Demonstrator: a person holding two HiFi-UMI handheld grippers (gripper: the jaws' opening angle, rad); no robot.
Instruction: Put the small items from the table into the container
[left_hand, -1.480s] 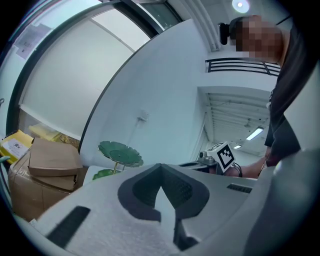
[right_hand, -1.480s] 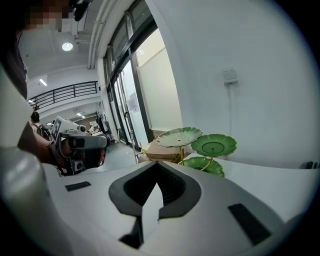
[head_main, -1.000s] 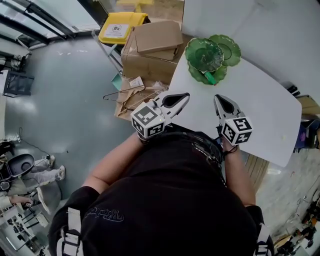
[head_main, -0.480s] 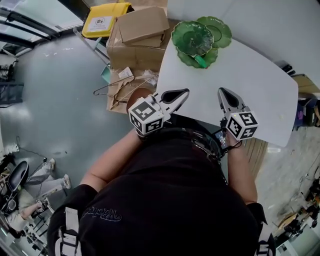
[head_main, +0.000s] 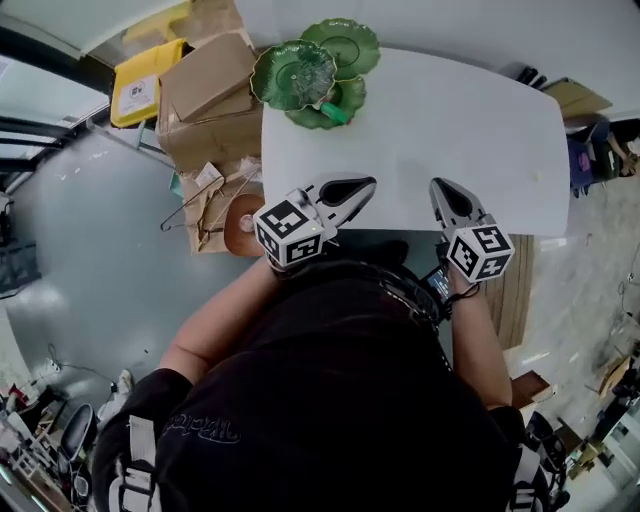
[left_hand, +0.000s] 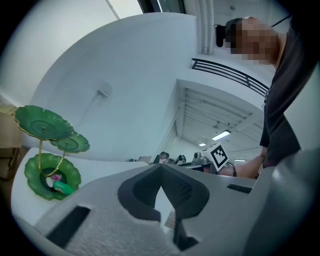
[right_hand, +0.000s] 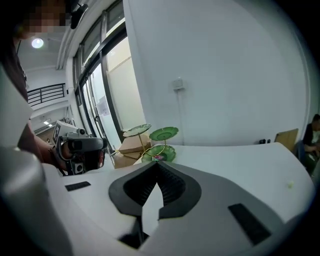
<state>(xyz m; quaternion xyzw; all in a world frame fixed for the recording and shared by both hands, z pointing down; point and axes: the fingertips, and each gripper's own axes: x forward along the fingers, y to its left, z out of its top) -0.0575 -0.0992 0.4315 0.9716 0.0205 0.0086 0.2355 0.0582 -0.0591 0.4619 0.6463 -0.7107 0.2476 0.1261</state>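
Observation:
A green three-tier leaf-dish stand (head_main: 312, 72) stands on the far left corner of the white table (head_main: 450, 120). Its lowest dish (left_hand: 35, 172) holds a green item (left_hand: 64, 187) and a small pink one (left_hand: 53, 177). A tiny yellowish speck (right_hand: 290, 185) lies on the table towards the right. My left gripper (head_main: 371, 184) and right gripper (head_main: 437, 184) hover side by side over the table's near edge. Both are shut with nothing between the tips. The left gripper (left_hand: 161, 166) points across the table, with the stand at its left. The right gripper (right_hand: 158, 163) points towards the stand (right_hand: 156, 142).
Cardboard boxes (head_main: 205, 90) and a yellow lidded bin (head_main: 140, 85) stand on the floor left of the table. Wire hangers (head_main: 195, 210) and a brown round object (head_main: 243, 222) lie beside them. Wooden boards (head_main: 520, 290) sit at the right. A white wall runs behind the table.
Both grippers have shifted right along the table's near edge, so the stand now sits farther to their left. The jaws stayed shut and nothing was picked up.

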